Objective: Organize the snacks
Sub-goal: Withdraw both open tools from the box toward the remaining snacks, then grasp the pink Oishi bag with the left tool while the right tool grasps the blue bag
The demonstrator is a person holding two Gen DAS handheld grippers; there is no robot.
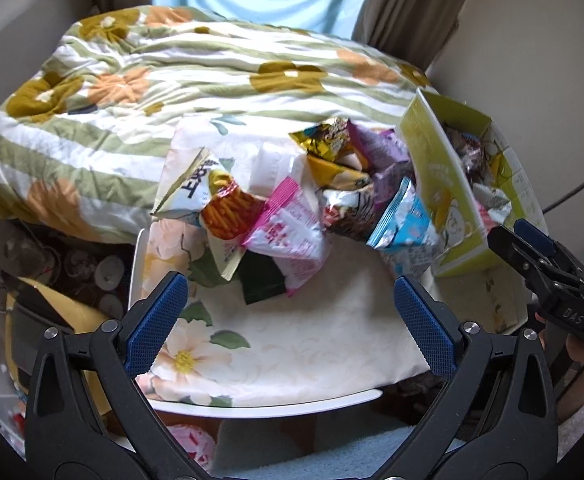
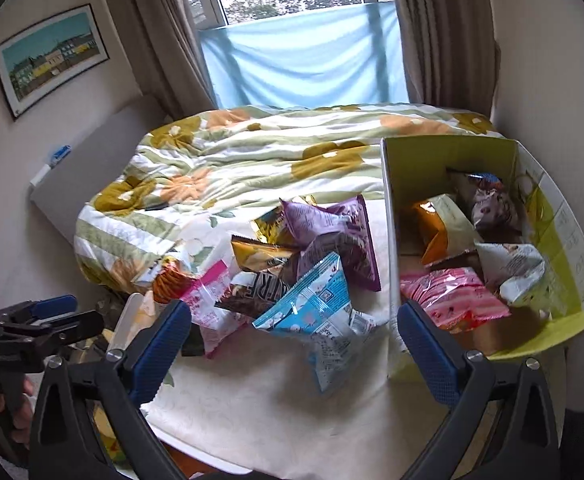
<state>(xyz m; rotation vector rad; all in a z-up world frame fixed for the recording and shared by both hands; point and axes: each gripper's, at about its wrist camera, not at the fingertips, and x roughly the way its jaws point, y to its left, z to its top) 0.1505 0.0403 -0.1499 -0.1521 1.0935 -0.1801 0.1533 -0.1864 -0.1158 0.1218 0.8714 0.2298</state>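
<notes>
Likely light, crinkly and slippery, the blue snack packet (image 2: 315, 316) at twelve o'clock suits a sealed-edge pinch from the wide, empty right gripper (image 2: 293, 344); left gripper (image 1: 286, 324) equally wide.

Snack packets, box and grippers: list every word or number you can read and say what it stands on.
"DAS": on the right gripper, seen from the left wrist.
"TRF", a partly hidden word: on the dark packet.
Print on the blue packet, pink packet and yellow box is too blurred to read.

Loose snack packets (image 2: 292, 272) lie heaped on the cloth beside an open yellow-green box (image 2: 563, 264) holding more.
</notes>
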